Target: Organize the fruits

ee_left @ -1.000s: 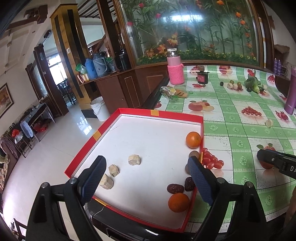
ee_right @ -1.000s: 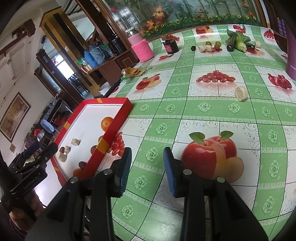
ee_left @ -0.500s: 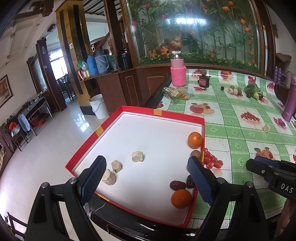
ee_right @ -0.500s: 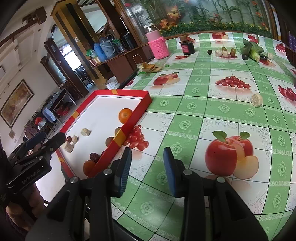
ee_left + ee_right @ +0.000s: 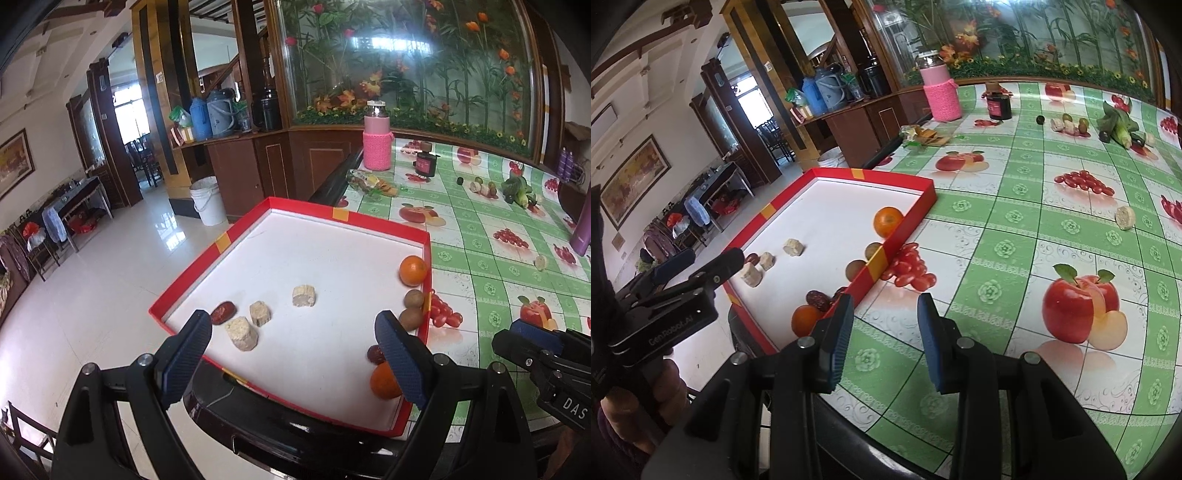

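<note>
The red tray [image 5: 380, 220] sat at the bench [image 5: 1034, 236] corner, and that's where the fruit was gathered! Inside, along its bench-side wall: two oranges [image 5: 413, 270], two small brown fruits [image 5: 413, 298], dark dates [image 5: 818, 299]. Pale chunks [image 5: 242, 333] clustered near its front outer corner, likely sorted by kind. The left tool [image 5: 291, 356] hovered over the tray's near edge, fingers wide apart, empty. The right tool [image 5: 884, 334] hung just outside the tray over the bench, fingers narrowly parted, gripping nothing. One pale chunk [image 5: 1125, 218] lay well away from the tray, probably next.
</note>
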Motion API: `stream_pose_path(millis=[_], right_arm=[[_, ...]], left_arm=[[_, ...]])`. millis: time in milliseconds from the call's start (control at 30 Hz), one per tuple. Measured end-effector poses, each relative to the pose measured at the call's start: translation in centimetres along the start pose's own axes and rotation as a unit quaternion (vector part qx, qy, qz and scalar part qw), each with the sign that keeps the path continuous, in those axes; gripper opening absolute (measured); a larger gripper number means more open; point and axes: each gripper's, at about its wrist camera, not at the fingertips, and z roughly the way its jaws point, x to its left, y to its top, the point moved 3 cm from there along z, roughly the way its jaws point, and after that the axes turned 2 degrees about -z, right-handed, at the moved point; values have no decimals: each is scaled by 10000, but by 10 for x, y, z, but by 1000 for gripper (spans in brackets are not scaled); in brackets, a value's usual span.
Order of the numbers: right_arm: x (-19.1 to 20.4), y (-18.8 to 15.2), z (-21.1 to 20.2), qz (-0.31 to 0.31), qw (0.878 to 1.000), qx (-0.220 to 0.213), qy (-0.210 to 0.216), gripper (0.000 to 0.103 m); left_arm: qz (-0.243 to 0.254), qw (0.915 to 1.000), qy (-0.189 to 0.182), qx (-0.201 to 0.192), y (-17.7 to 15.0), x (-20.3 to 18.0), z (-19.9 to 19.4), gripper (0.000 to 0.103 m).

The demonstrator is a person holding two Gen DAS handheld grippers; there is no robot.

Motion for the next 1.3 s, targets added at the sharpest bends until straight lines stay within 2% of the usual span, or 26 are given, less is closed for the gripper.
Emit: stream_pose_path(millis=[200, 367, 567, 800, 900, 1300], right_arm=[[15, -4, 3, -156, 9999, 3, 8, 39], [26, -6, 7, -280, 9996, 27, 49, 42], [42, -8, 9, -522, 9986, 17, 54, 42], [61, -5, 5, -632, 9977, -188, 139, 44], [68, -8, 7, -703, 9972, -176, 186, 48], [82, -20, 7, -969, 9950, -157, 207, 49]], left_arm=[[-33, 9997, 251, 66, -13, 17, 2, 90], [220, 9983, 519, -134, -22, 27, -3, 93], [3, 9971, 653, -388, -22, 56, -13, 103], [-65, 9914, 1100, -709, -14, 83, -27, 103], [-78, 9909, 1147, -694, -14, 86, -26, 103], [-177, 9940, 968, -468, -19, 89, -21, 103]])
